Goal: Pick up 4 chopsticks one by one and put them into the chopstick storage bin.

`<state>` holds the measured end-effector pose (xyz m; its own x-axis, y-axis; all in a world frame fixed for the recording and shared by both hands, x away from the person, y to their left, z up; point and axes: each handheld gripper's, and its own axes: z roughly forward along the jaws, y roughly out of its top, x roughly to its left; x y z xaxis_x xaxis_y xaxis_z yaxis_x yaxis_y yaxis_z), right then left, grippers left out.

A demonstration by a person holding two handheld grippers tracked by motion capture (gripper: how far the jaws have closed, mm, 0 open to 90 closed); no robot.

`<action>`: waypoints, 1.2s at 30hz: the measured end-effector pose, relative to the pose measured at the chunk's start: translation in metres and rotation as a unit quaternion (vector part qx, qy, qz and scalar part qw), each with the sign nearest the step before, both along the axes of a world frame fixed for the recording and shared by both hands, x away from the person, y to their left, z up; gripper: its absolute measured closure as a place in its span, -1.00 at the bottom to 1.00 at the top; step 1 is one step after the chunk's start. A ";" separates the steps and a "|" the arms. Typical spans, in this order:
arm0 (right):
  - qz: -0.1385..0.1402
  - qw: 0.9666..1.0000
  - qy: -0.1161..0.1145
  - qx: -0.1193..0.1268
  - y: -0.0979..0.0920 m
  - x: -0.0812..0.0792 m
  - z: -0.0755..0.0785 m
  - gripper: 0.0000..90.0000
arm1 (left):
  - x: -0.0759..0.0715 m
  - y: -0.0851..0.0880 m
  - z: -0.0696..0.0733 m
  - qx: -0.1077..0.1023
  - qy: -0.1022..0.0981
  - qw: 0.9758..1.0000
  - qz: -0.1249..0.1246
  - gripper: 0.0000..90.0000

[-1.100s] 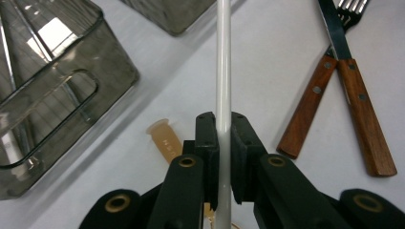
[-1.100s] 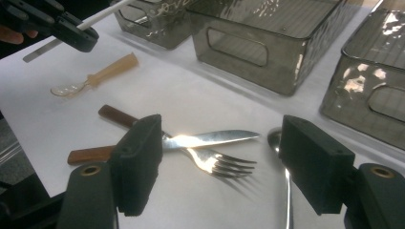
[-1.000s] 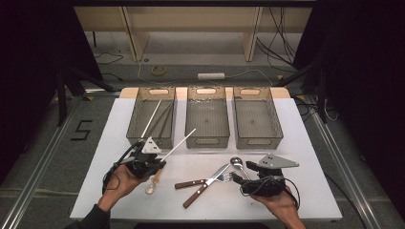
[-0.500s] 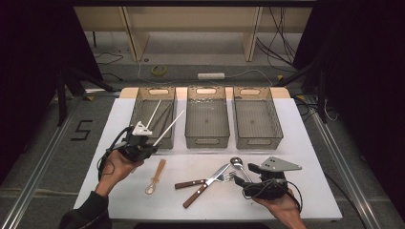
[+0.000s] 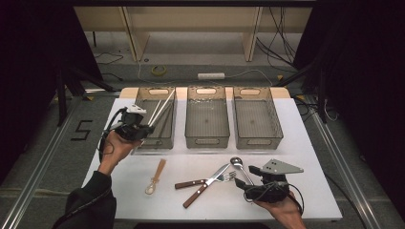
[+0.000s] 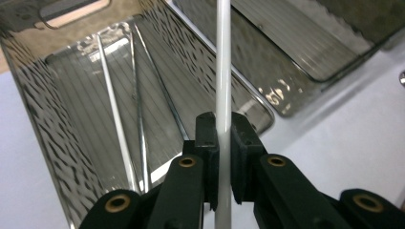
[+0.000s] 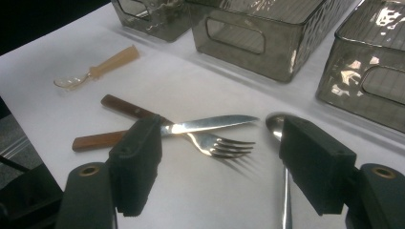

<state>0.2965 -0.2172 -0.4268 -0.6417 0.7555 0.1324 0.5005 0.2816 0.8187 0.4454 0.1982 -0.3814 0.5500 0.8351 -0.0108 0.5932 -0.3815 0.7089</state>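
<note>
a: nearest us, the right tool sits low on the bench, jaws spread wide and gripping nothing. why there?

b: i'd guess it's lined up on the cutlery. a steel spoon lies between its jaws, and just beyond, a knife and a fork with brown wooden handles lie crossed, shiny blade over tines.

a: and the pale little thing to the left?

b: a small spoon, clear bowl, tan handle, lying apart from the rest.

a: farther off, the left tool?

b: pressed tight on a thin white stick, probably a chopstick, smooth and round. it's held over the near corner of the left bin, angled in, i think so it can drop beside the thin rods already lying there.

a: the bins?

b: three smoky clear plastic ones in a row, rippled walls, ribbed floors, slot handles. middle bin and right bin look empty.
</note>
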 end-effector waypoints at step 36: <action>0.012 1.000 0.003 0.001 0.001 -0.003 -0.002 -0.30 | 0.080 0.031 -0.026 -0.023 0.004 0.993 0.114 0.85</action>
